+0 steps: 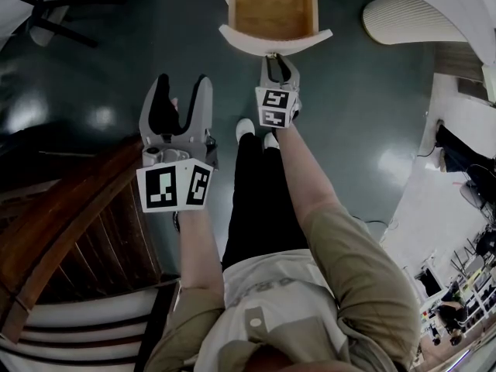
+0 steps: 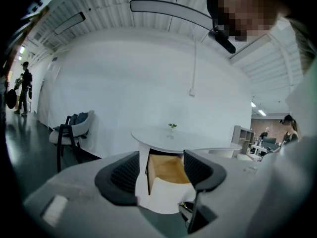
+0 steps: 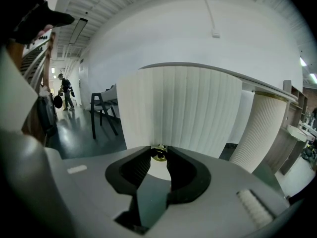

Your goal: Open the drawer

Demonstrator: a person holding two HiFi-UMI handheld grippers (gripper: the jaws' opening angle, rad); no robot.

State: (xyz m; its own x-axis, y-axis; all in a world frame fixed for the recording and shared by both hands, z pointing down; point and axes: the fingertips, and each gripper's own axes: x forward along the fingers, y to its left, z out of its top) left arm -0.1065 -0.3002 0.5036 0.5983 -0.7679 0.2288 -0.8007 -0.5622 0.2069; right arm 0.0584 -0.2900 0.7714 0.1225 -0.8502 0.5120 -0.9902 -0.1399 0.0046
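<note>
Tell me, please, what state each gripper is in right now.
Left gripper: open, empty.
Right gripper: closed on the knob.

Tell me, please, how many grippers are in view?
2: the left gripper hangs open above the floor; the right gripper is shut on the knob of the open drawer. None seems hidden.

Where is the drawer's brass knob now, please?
The brass knob is low centre in the right gripper view, pinched by the right gripper on the ribbed drawer front.
</note>
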